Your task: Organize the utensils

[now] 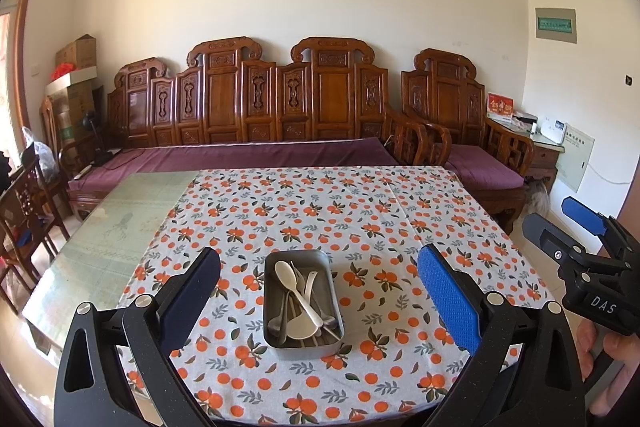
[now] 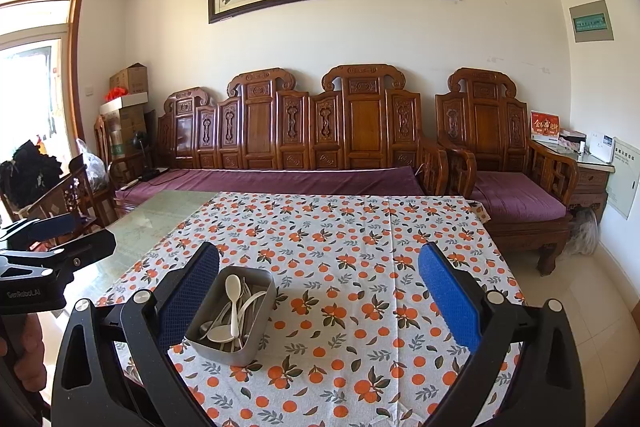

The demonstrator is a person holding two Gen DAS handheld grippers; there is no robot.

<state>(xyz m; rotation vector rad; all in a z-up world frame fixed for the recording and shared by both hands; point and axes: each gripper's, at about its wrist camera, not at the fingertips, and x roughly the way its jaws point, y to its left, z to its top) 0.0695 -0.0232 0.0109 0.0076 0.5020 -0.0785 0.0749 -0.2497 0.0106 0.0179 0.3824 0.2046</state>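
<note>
A grey metal tray (image 1: 332, 291) (image 2: 256, 347) sits near the front of the orange-patterned tablecloth (image 1: 380, 219). In it lie white plastic spoons (image 1: 298, 285) (image 2: 233, 297), metal spoons and chopsticks, piled loosely. My left gripper (image 1: 320, 291) is open, held above the table with the tray seen between its fingers. My right gripper (image 2: 320, 291) is open too, and the tray lies by its left finger (image 2: 188, 295). The right gripper (image 1: 576, 239) shows at the right edge of the left wrist view. The left gripper (image 2: 48, 247) shows at the left edge of the right wrist view.
The cloth covers most of a glass-topped table (image 1: 120, 219). A carved wooden sofa with a purple cushion (image 1: 248, 151) stands behind it, an armchair (image 1: 472, 147) to its right. Wooden chairs (image 1: 24, 219) stand at the left. A person's hand (image 1: 612, 359) holds the right gripper.
</note>
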